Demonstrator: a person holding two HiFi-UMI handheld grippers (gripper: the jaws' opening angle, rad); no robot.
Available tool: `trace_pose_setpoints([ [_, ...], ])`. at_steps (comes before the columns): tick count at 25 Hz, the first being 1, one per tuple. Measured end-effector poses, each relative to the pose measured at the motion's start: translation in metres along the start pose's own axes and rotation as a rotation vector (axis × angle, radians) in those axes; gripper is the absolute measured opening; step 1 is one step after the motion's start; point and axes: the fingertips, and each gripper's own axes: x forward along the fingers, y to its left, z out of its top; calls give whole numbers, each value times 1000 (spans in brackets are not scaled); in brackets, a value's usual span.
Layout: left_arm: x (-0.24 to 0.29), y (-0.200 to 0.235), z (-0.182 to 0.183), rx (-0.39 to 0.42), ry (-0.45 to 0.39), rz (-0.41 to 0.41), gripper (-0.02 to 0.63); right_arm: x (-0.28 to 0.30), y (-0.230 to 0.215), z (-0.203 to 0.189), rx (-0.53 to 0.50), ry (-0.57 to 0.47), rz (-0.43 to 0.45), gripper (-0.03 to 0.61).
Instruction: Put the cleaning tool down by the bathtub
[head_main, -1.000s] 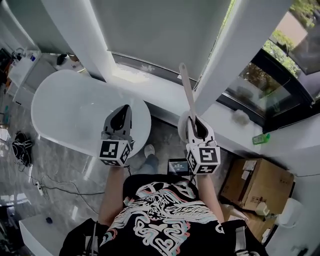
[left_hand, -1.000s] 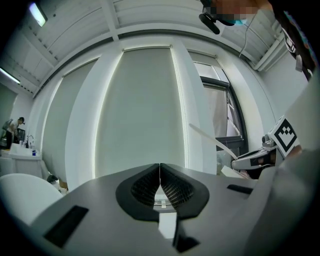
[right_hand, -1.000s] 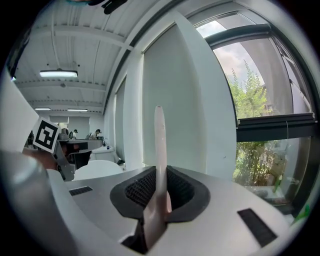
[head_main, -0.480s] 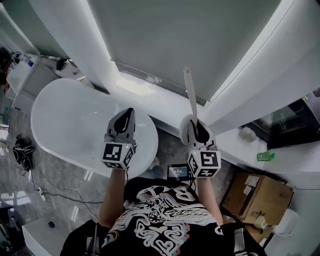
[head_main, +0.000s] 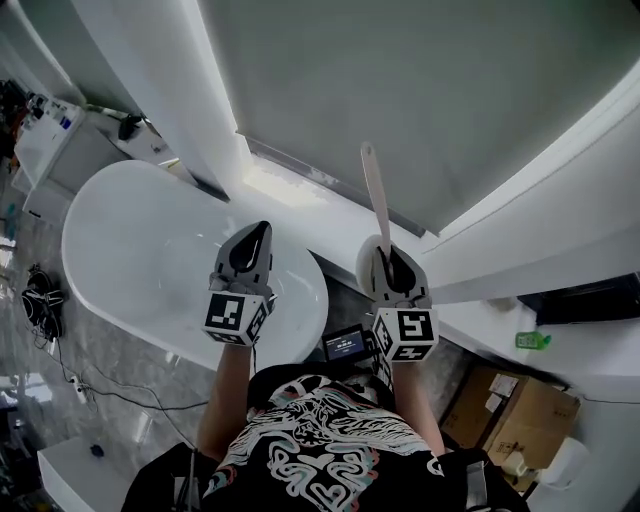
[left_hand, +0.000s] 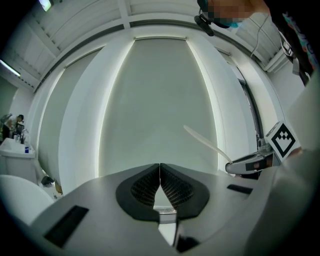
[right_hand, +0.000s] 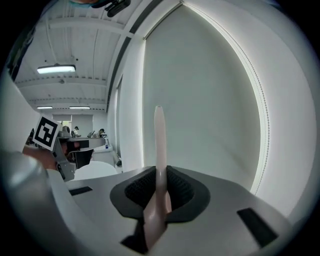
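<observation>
Two grippers up: right gripper (head_main: 386, 255) fingers clamped on the tool (head_main: 376, 195) low on its handle, upright in mid-air right of the tub (head_main: 130, 250), probably light stiff plastic; left gripper (head_main: 250, 245) fingers closed, empty.

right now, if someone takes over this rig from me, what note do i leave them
Left tool: shut with nothing between its jaws. In the head view it shows over one end of the white oval bathtub.
Right tool: shut on the long pale-pink cleaning stick, which points up and away toward the grey window blind.
Done: the stick is in the grip and held in the air.
Left: lower it beside the bathtub, probably onto the grey floor, then open the right tool and pull back.
</observation>
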Motion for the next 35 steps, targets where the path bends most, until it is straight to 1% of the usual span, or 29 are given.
trace_pose_setpoints([
  [7, -2, 21, 10, 0, -28, 34, 17, 26, 10, 12, -6, -11, 40, 75],
  [13, -1, 43, 21, 9, -48, 93, 17, 48, 15, 21, -2, -19, 84, 74],
  [20, 15, 63, 25, 14, -43, 136, 17, 78, 15, 33, -10, -24, 120, 74],
  [24, 26, 70, 21, -25, -46, 157, 17, 89, 9, 33, -4, -19, 147, 75],
  [28, 31, 78, 12, -32, -25, 180, 17, 101, 6, 26, -3, 3, 162, 75],
  [35, 40, 103, -2, -52, 9, 224, 17, 133, 17, 22, -21, 35, 216, 74],
])
